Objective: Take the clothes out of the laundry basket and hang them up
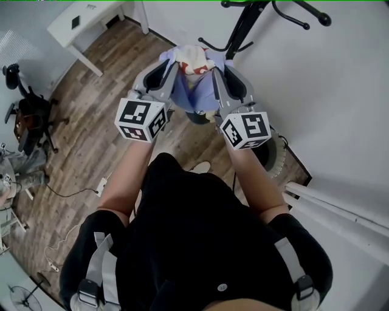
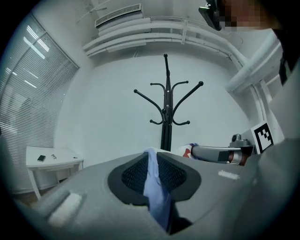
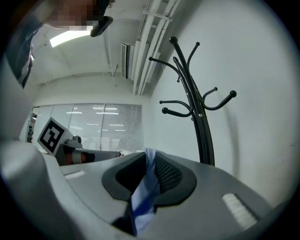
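A light blue garment (image 1: 196, 85) with a red and white printed patch hangs between my two grippers, held up in front of the person. My left gripper (image 1: 168, 59) is shut on its left edge; blue cloth (image 2: 154, 187) shows pinched between the jaws in the left gripper view. My right gripper (image 1: 220, 61) is shut on the other edge, with a blue fold (image 3: 144, 187) between its jaws. A black coat stand (image 1: 252, 18) rises just ahead, seen straight on as the coat stand (image 2: 165, 112) and close at the right as the coat stand (image 3: 199, 112). The laundry basket (image 1: 273, 152) shows partly behind my right forearm.
A white wall (image 1: 328, 91) runs along the right. A white desk (image 1: 85, 24) stands at the upper left and a black office chair (image 1: 27, 115) at the left edge. White pipes (image 1: 340, 212) lean at the lower right. A cable (image 1: 67, 194) lies on the wood floor.
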Motion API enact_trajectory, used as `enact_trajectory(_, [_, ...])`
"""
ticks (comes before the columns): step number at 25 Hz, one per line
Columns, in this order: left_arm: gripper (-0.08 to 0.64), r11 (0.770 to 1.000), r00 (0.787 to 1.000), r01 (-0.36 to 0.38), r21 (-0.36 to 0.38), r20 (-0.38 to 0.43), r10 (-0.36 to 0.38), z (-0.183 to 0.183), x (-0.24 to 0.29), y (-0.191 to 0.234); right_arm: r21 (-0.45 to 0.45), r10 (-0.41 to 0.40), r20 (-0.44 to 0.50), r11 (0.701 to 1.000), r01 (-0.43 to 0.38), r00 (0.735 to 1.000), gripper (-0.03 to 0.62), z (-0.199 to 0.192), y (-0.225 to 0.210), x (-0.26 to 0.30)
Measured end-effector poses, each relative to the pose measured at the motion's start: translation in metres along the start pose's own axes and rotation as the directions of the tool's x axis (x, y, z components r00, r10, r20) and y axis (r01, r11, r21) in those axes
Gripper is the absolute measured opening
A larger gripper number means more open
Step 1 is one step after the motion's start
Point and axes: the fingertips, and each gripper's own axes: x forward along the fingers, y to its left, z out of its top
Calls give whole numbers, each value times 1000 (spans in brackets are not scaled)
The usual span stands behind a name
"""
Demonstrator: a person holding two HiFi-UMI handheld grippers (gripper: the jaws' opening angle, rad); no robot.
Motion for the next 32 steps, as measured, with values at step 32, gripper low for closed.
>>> enact_trajectory(32, [57,765,746,643,31,-253,-617,-82,272,112,72,-720,-139,677,732,680,67,-120,-125,146])
